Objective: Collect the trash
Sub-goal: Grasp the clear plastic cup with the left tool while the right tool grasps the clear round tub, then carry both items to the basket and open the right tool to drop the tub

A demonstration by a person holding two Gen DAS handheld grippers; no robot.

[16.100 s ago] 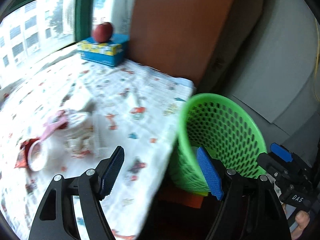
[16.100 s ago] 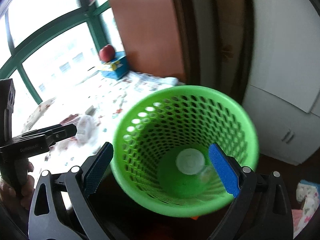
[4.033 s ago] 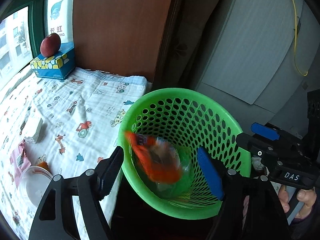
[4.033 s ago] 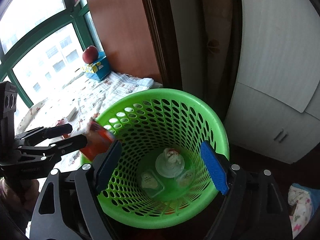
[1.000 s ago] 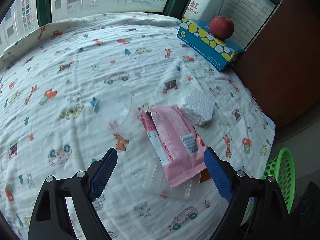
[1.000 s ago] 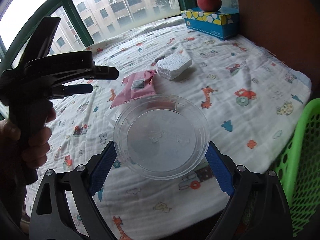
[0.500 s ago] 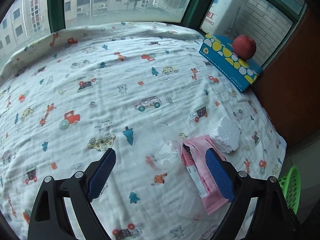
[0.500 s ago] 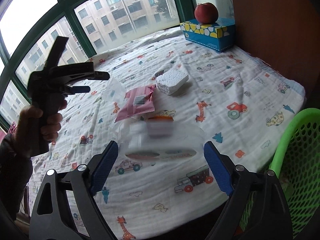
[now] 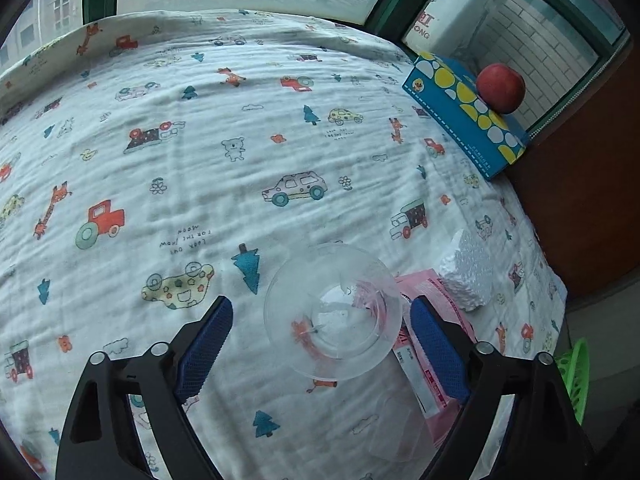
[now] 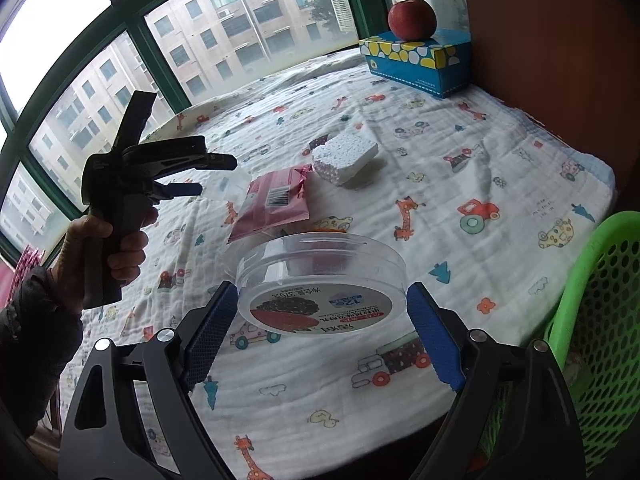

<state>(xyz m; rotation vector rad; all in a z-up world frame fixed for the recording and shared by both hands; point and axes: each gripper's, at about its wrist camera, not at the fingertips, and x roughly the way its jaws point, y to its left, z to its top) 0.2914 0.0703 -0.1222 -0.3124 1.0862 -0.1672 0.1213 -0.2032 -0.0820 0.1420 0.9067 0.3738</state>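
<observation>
Since a second ago the left hand-held gripper (image 9: 320, 308) has slid off the pink wrapper (image 9: 428, 344) and now straddles a clear cup (image 9: 332, 312), while the tub (image 10: 320, 284) in the right hand-held gripper (image 10: 321, 292) has tipped from mouth-on to showing its labelled flat face. In the left wrist view the cup lies low and centre on the cloth-covered worktop (image 9: 200, 160). The cup is see-through with a wide round rim, the cloth's print shows through it, and nothing can be seen inside. The left jaws have just been closing, yet they stand wide with a gap on each side of the cup, and neither pad touches it. In the right wrist view the tub sits centre frame, a shallow round clear plastic one with a white, red and black label, tilted on edge. Both blue pads press its sides, so the right jaws are held wide by it. Whether the tub has anything in it cannot be told. A green mesh basket (image 10: 592, 300) fills the right edge of that view, its inside out of sight. Above the tub lie the wrapper and a white foam block (image 10: 344, 156). At the top right an apple (image 10: 412, 19) rests on a blue box (image 10: 416, 60).
</observation>
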